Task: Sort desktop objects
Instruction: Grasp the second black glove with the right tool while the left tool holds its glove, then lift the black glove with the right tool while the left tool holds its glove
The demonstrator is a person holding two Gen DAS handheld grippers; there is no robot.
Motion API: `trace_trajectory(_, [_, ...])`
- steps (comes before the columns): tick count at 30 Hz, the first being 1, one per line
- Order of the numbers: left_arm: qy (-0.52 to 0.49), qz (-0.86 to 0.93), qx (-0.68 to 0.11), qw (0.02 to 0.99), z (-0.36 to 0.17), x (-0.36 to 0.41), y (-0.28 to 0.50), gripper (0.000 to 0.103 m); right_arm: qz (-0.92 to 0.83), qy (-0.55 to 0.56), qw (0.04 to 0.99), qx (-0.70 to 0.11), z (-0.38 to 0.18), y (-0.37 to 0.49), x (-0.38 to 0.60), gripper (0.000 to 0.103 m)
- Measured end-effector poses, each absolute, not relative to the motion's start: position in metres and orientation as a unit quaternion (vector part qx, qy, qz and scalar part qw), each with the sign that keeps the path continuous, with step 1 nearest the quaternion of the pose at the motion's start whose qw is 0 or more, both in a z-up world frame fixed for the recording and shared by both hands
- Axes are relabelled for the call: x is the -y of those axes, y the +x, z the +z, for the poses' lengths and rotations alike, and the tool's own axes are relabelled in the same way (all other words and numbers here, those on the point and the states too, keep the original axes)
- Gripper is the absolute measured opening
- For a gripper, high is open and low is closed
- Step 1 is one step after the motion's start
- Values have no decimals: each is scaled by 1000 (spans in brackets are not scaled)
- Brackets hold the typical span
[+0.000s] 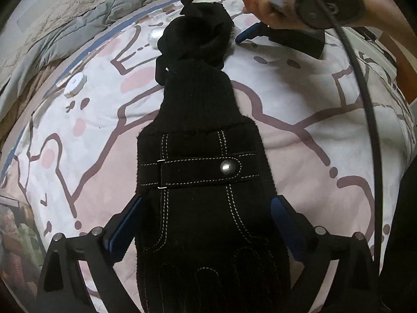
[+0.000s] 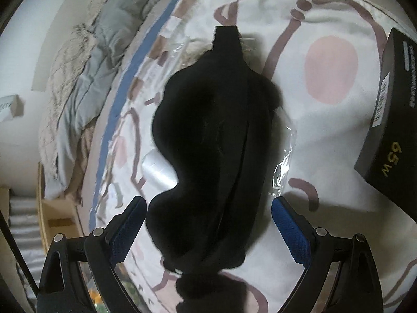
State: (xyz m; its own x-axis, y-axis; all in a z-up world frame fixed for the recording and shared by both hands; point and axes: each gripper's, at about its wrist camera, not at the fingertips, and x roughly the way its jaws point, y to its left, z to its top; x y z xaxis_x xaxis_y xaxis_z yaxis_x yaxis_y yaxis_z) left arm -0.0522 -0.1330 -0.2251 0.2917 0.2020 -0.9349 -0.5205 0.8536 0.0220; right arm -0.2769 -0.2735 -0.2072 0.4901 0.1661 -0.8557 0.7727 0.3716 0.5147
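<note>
A black suede glove (image 1: 203, 182) with white stitching, a snap strap and a knit cuff lies flat on the patterned white and pink bed cover (image 1: 307, 109). My left gripper (image 1: 204, 227) stands open astride the glove, its blue pads beside the glove's edges. Past the cuff sits a bunched black fabric piece (image 1: 200, 36). A hand holds the right gripper above it, with one of its blue fingers (image 1: 249, 32) showing. In the right wrist view that black bundle (image 2: 216, 156) lies between the wide-open fingers of my right gripper (image 2: 208, 230), with gaps on both sides.
A black carton marked 65W (image 2: 388, 120) lies at the right. Clear plastic wrapping (image 2: 284, 161) lies beside the bundle. A white round object (image 1: 75, 84) rests on the cover, left. A grey quilt (image 1: 78, 26) is heaped beyond. A black cable (image 1: 365, 104) hangs at right.
</note>
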Motion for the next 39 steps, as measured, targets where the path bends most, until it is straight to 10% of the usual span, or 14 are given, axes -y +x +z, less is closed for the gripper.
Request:
trace_trajectory(9, [-158,214,-545,795,-235,127,-52,103,-264,461,709,-463,-208,-260,277,95])
trace_trajectory(16, [-168,216,-539,797,-236,127,-53,103,-239,392,741,-490,-203,-252,270,69])
trace_trajectory(39, [-197,222,-566,769,-246,117,-40,103,-155,245,854,-433,-55,-348,240,69])
